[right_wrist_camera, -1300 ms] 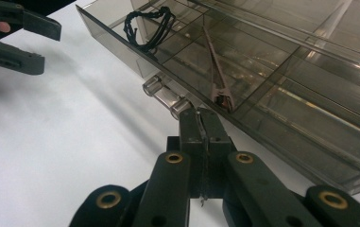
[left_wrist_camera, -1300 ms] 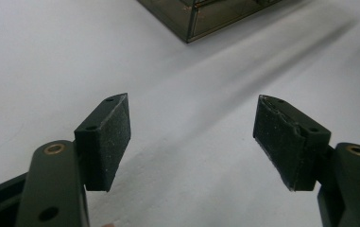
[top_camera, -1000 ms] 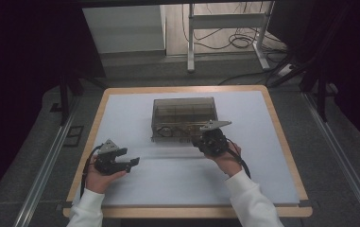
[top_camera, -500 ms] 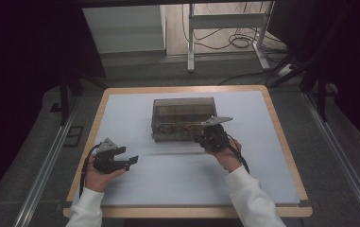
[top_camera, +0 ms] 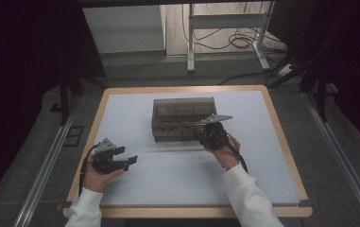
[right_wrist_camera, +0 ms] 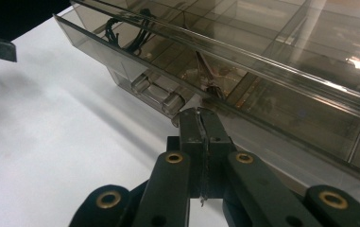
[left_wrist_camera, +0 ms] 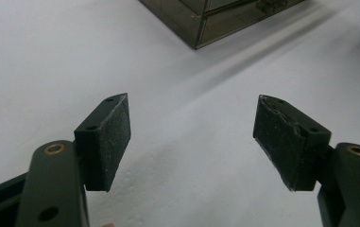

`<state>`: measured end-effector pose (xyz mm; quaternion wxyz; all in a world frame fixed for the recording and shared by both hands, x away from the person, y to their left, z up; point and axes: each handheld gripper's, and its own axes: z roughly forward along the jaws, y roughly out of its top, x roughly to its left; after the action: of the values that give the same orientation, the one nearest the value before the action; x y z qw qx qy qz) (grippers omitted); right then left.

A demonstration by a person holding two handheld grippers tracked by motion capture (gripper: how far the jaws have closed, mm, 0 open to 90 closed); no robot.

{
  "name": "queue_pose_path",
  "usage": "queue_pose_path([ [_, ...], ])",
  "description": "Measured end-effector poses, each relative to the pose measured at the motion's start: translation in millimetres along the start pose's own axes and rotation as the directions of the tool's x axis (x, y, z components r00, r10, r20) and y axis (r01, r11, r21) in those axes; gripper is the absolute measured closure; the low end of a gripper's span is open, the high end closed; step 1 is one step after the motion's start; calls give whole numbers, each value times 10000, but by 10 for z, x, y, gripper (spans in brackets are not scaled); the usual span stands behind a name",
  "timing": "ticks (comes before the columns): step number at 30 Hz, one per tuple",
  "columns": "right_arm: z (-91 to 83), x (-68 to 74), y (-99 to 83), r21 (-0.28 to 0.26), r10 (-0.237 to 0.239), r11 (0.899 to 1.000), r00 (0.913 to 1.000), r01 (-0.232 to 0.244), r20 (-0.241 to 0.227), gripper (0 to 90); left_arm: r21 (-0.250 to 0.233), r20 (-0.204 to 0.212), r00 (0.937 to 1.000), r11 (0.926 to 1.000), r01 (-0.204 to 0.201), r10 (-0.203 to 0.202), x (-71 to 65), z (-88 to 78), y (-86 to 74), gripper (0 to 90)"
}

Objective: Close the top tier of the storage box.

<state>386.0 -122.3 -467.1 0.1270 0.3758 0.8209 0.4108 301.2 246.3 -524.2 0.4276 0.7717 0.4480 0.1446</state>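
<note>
Right gripper view: right tool [right_wrist_camera: 200, 118] closed at smoky box [right_wrist_camera: 244, 61] front edge; left tool [left_wrist_camera: 194, 137] open.

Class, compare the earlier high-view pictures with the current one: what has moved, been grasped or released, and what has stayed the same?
Nothing has visibly changed. The right claw stays shut, its tips at the front edge of the clear compartment box, beside the latch. The left claw stays open over the white mat, holding nothing. The box has not shifted.
</note>
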Motion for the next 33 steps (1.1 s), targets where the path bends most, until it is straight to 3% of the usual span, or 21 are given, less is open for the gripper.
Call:
queue_pose_path([
  [24,124,-136,11,-449,595,9973,9973,-576,419,899,44,-81,10000,10000,41,-40,14,-19,-32,283],
  [33,104,-138,11,-394,514,9980,9973,-493,530,899,59,-72,10000,10000,55,-54,16,-12,-35,283],
])
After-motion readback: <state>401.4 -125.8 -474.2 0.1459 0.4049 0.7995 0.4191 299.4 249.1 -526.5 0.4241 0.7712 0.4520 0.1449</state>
